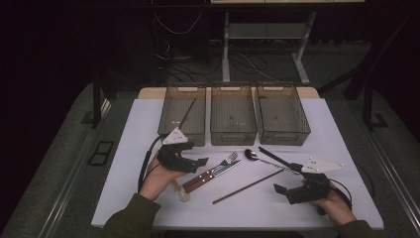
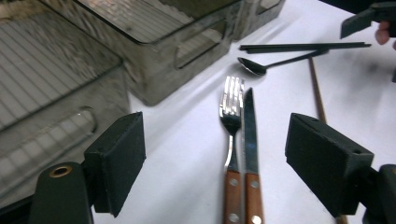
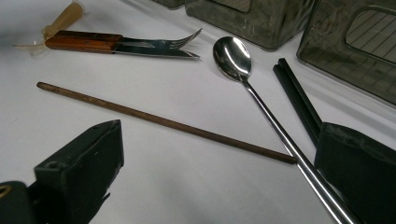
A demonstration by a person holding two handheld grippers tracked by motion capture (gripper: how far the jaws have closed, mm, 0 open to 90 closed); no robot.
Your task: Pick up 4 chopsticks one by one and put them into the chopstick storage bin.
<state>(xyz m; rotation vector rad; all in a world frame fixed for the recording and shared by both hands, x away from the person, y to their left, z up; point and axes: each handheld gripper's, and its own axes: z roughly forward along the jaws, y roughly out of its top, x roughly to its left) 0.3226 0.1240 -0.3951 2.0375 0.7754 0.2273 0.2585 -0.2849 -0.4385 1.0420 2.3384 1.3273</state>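
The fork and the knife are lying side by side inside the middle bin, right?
Not quite. The fork and the knife do lie side by side, but on the white table in front of the middle bin, not inside it. The high view shows this.

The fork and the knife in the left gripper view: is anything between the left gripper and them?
Nothing visible is. The left gripper is open, and the fork and knife lie side by side on bare table ahead of its jaws.

Fork (image 1: 227,159) and knife (image 1: 218,171) lie side by side before three bins (image 1: 233,119); spoon (image 1: 253,155) lies to their right.
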